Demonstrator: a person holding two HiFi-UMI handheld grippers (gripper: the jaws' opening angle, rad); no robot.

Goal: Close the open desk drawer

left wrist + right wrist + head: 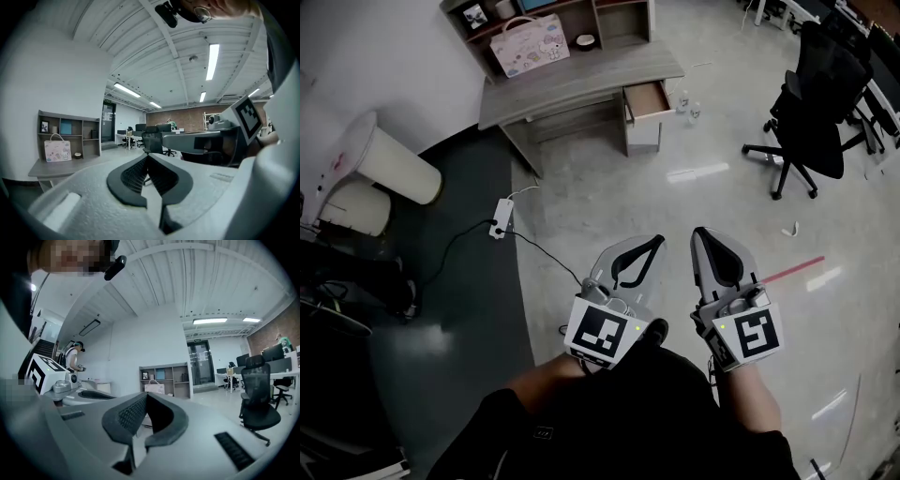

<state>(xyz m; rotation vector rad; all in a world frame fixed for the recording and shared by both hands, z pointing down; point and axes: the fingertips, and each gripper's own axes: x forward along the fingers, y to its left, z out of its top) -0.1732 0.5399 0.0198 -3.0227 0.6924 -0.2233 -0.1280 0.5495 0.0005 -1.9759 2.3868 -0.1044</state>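
1. The drawer (649,98) stands pulled out from the right end of the desk (581,80). Its inside is exposed, so the closing has not begun.
2. The left tongs (649,246) and right tongs (705,236) are both pressed together with nothing between them. They are held side by side, well apart from the drawer.
3. Judged remaining: approach the desk, set the tongs against the drawer front, and push it in flush.

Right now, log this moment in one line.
stage: drawer not yet reached | drawer: open, far off | left gripper: shut, empty | right gripper: shut, empty
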